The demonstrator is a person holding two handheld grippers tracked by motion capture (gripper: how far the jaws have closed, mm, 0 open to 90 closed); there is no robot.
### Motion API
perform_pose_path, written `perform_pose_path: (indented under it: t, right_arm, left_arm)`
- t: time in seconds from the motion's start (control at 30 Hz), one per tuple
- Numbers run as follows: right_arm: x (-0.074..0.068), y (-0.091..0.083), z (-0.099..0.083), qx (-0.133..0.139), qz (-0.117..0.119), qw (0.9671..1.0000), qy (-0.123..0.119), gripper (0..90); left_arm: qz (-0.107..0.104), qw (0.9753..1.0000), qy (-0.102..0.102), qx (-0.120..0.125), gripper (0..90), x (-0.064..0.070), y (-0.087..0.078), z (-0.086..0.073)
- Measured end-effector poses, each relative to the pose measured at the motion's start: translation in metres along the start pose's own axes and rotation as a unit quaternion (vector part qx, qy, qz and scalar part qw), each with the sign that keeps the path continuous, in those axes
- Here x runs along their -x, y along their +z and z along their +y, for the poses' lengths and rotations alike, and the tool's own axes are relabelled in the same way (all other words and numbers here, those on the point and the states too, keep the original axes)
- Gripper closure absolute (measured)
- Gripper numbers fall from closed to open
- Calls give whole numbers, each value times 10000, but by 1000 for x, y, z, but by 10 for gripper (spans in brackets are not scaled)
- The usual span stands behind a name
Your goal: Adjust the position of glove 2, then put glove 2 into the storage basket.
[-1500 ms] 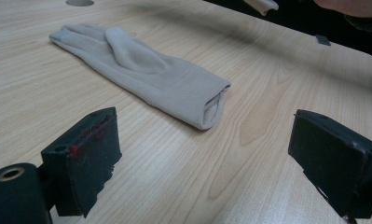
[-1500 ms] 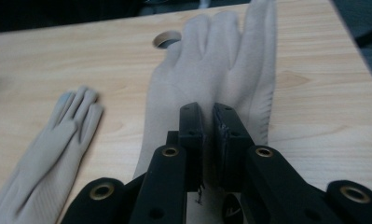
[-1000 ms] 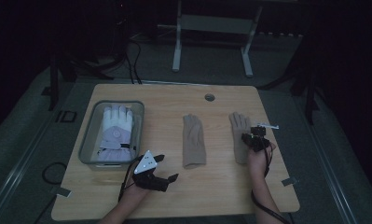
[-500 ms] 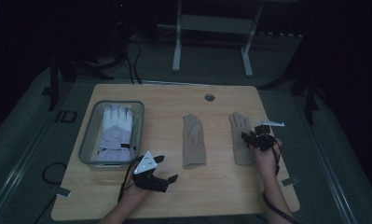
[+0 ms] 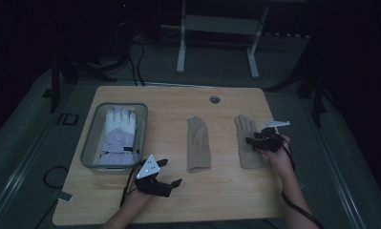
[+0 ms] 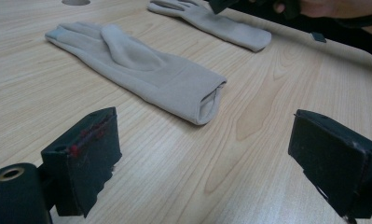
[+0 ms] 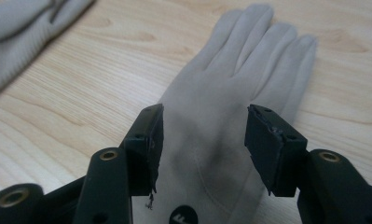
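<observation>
We see two plain beige gloves, the middle glove (image 5: 198, 143) and the right glove (image 5: 246, 140), lying on a pale wood surface (image 5: 216, 188) with fine brown grain. Our tongs are black, the left tongs (image 6: 211, 163) showing red flecks on one pad, the right tongs (image 7: 203, 144) plain. A white and lilac glove (image 5: 119, 136) lies in a clear grey-rimmed bin (image 5: 90, 143).

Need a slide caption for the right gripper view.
Open right claw poised over the palm of a beige glove on the wooden table.

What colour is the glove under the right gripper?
Beige glove, best seen in the right gripper view.
</observation>
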State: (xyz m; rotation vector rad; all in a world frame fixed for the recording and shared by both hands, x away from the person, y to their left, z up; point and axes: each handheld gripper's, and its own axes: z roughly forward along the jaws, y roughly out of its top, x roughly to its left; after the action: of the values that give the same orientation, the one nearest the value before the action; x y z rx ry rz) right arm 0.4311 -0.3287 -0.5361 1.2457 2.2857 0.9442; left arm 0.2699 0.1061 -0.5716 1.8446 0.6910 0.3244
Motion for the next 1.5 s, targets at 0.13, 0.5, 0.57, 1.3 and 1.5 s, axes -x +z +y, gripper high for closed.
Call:
perform_pose_path:
  t: [0.13, 0.5, 0.57, 1.3, 1.5]
  right_arm:
    - [0, 12, -6, -240, -242, 9993, -152, 498]
    - [-12, 11, -10, -42, -588, 9977, 342, 806]
    - [-12, 10, -12, 55, -600, 9967, 535, 815]
    - [-37, -34, 39, 630, -703, 9895, 1096, 818]
    - [-45, -43, 53, 727, -766, 9882, 1114, 818]
  left_arm:
    - [12, 10000, -20, 29, 90, -1, -1, 0]
    - [4, 10000, -1, 21, 90, 1, 0, -1]
    - [0, 10000, 1, 26, 90, 1, 0, -1]
    - [32, 10000, -36, 2, 90, -1, 0, -1]
    - [53, 10000, -30, 17, 91, -1, -1, -1]
